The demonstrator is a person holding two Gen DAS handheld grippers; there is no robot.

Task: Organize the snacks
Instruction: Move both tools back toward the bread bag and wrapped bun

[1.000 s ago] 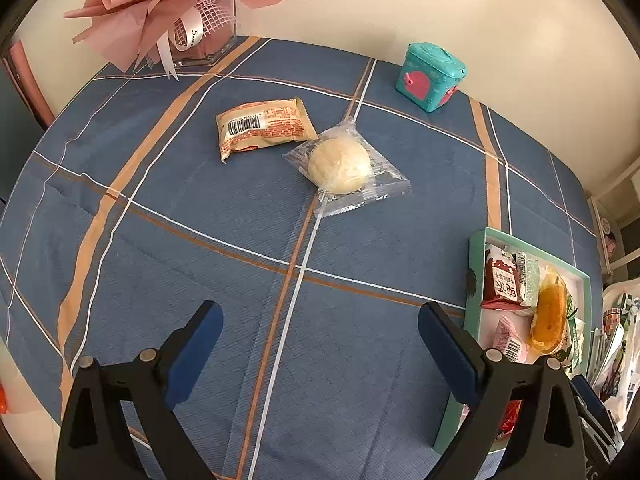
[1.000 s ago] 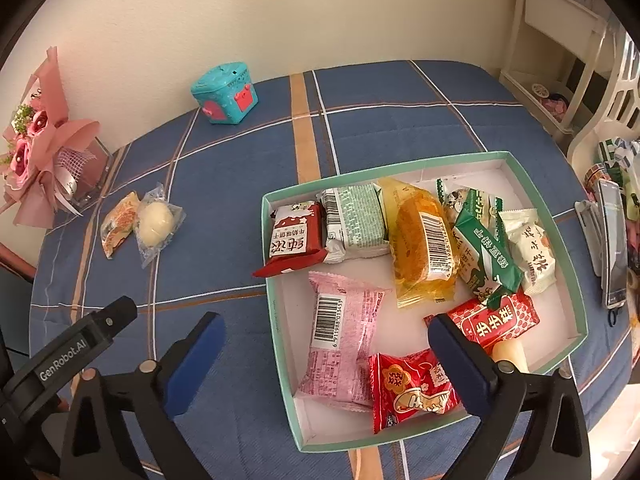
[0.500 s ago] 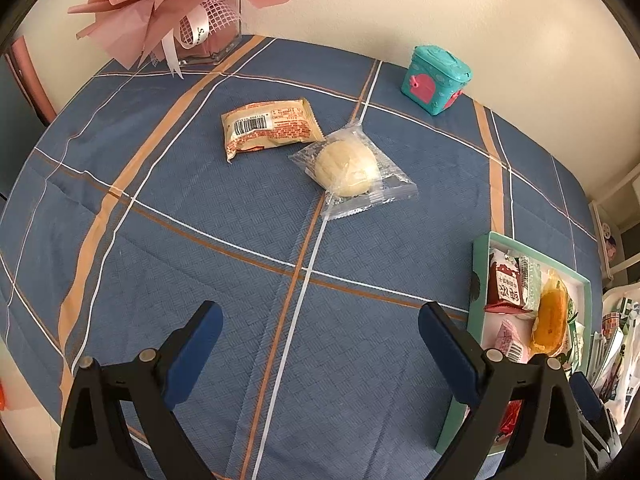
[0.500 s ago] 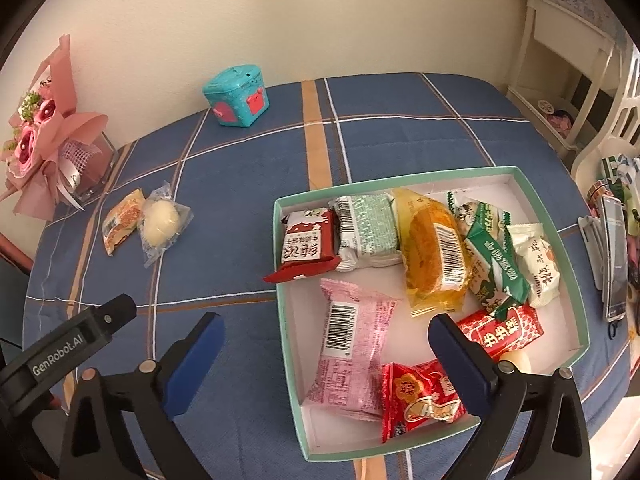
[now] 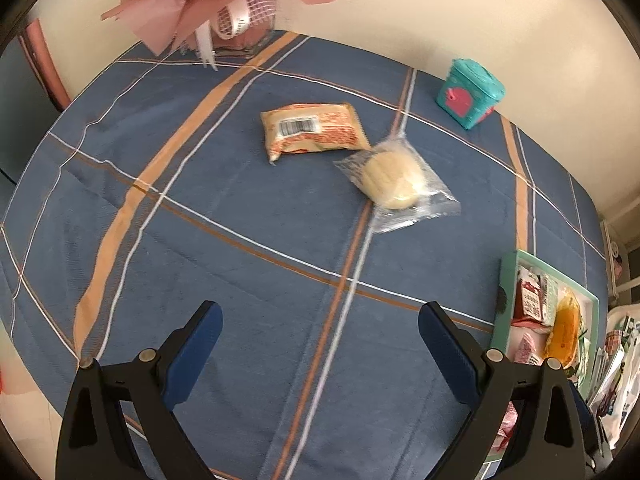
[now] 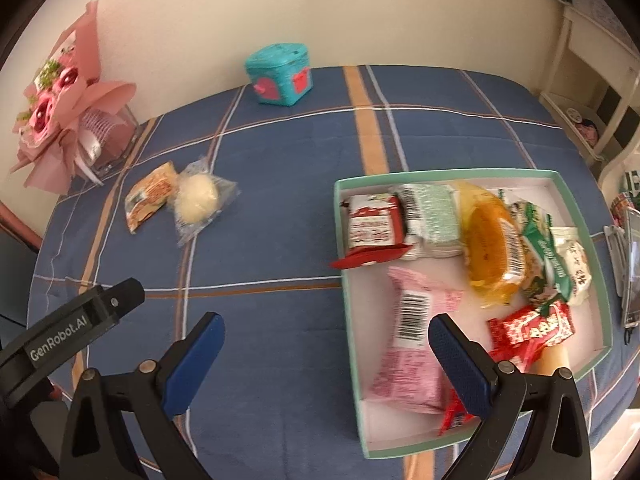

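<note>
Behind our wide-spread right gripper (image 6: 326, 360), the tray (image 6: 440, 174) hides its near snacks. Our left gripper (image 5: 320, 348) gapes empty; motion blurs the bun (image 5: 394, 178).

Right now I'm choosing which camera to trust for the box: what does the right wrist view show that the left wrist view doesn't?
Only the right wrist: the whole snack box, with its pink packet and red packet.
Only the left wrist: the orange packet's barcode.
Both: the wrapped bun, the teal tin, the bouquet, and each view's own open gripper.

Blue plaid table (image 5: 224, 240), orange packet (image 5: 316, 130), wrapped bun (image 5: 394, 180), teal tray (image 6: 600, 264), teal box (image 6: 280, 74), bouquet (image 6: 60, 112)
</note>
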